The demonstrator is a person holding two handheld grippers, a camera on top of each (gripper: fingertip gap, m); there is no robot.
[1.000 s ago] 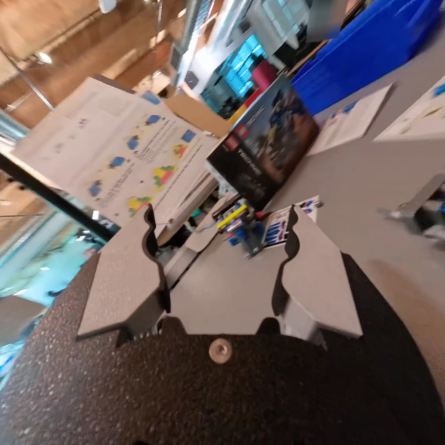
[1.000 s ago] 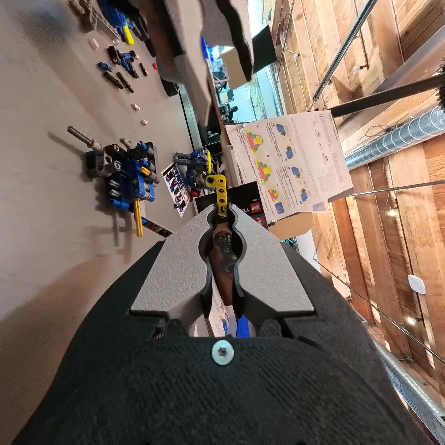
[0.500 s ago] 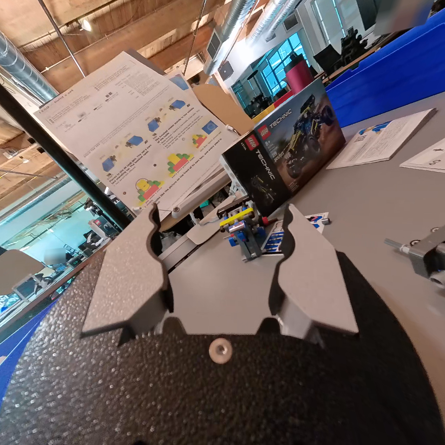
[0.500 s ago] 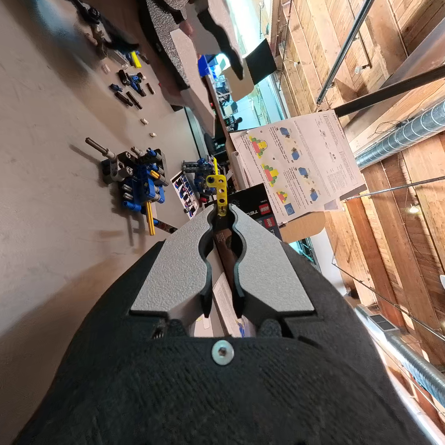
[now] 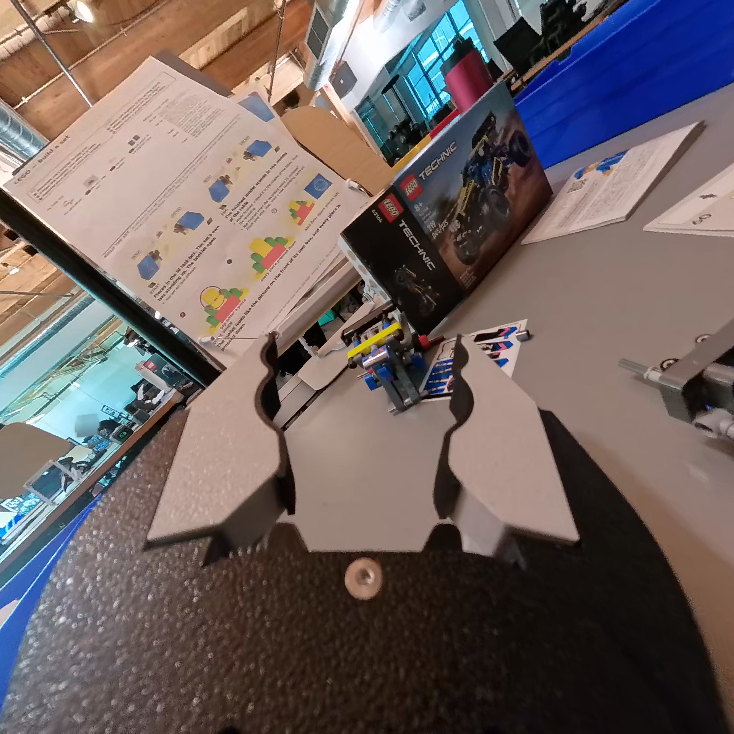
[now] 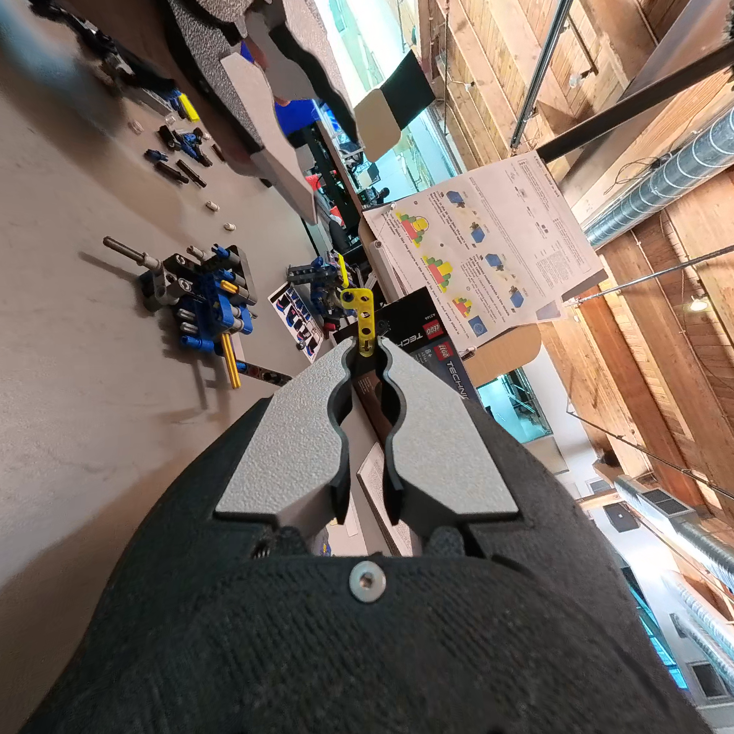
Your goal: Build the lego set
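Observation:
My left gripper [image 5: 365, 349] is open and empty, low over the grey table [image 5: 595, 317]. Just beyond its fingertips stands a small blue, grey and yellow sub-assembly [image 5: 387, 363]; it also shows in the right wrist view [image 6: 323, 280]. My right gripper [image 6: 366, 344] is shut on a yellow L-shaped beam [image 6: 362, 313] that sticks out past its fingertips, held above the table. A larger blue, black and grey assembly [image 6: 206, 298] with a grey axle lies on the table to its left; part of it shows at the left wrist view's right edge [image 5: 699, 381]. The left gripper [image 6: 278, 111] shows farther off.
The set's box [image 5: 449, 234] stands behind the small sub-assembly, with a sticker sheet [image 5: 476, 357] beside it. Booklets [image 5: 611, 186] lie at the right. An instruction poster [image 5: 190, 206] hangs at the table's far edge. Several loose pins [image 6: 178, 159] lie scattered on the table.
The left gripper has levelled out and moved closer to the small sub-assembly, still open. The right gripper has shifted slightly, still holding the yellow beam.

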